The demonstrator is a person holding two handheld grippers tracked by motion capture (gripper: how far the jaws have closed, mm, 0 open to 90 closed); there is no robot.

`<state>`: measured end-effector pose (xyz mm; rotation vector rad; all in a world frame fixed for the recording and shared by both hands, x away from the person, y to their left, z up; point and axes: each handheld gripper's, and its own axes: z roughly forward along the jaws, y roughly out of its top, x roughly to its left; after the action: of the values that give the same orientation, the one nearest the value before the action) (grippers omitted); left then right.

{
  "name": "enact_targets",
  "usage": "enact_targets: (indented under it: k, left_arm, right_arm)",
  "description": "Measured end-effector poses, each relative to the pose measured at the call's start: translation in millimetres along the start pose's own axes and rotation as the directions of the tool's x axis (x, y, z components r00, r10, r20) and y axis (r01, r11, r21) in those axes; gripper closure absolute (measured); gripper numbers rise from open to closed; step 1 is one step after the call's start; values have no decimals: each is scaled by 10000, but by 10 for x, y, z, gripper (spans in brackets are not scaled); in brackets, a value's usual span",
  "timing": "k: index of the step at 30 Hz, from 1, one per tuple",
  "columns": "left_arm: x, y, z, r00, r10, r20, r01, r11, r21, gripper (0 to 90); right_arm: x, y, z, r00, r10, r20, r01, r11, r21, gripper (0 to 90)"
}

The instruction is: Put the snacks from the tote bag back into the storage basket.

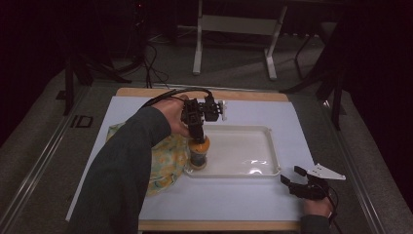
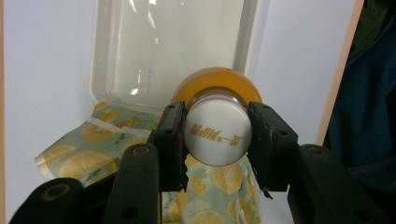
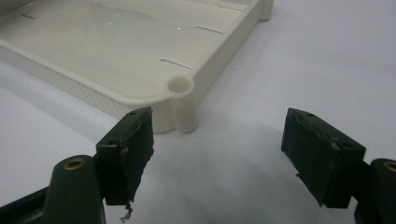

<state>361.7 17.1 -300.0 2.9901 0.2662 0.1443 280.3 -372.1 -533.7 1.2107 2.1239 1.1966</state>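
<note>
So the left hand-held gripper is pinching a small orange bottle by its white cap, jaws pressed on either side. Grabbing it by the cap looks like the way to keep it upright. The bottle is at the near-left corner of the white tray, right at the rim; I can't tell if its base is resting on the tray or hanging just above it.

A lemon-print cloth is bunched up just left of the tray on the worktop.

The cap has yellow printed characters that read upside down from the gripper camera, and I can't make them out.

The right hand-held gripper is spread wide with nothing in it, parked near the tray's near-right corner.
</note>
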Motion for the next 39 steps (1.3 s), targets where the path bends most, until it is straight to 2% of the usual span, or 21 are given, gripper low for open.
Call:
enact_targets:
  k: [5, 18, 24, 39]
  left_arm:
    - [5, -1, 52, 9999, -31, 143, 30, 10000, 32, 594]
    - [-2, -11, 142, 9998, -69, 193, 66, 9998, 185, 594]
    - [6, -1, 172, 9999, -108, 74, 106, 9996, 264, 594]
    - [25, -27, 320, 9992, -357, 179, 348, 9981, 501, 594]
  right_arm:
    - [1, 0, 0, 10000, 6, -2, -6, 10000, -5, 246]
    - [4, 1, 1, 10000, 24, 0, -24, 10000, 17, 246]
    - [3, 0, 0, 10000, 26, -1, -26, 10000, 15, 246]
    - [3, 0, 0, 10000, 25, 0, -25, 10000, 15, 246]
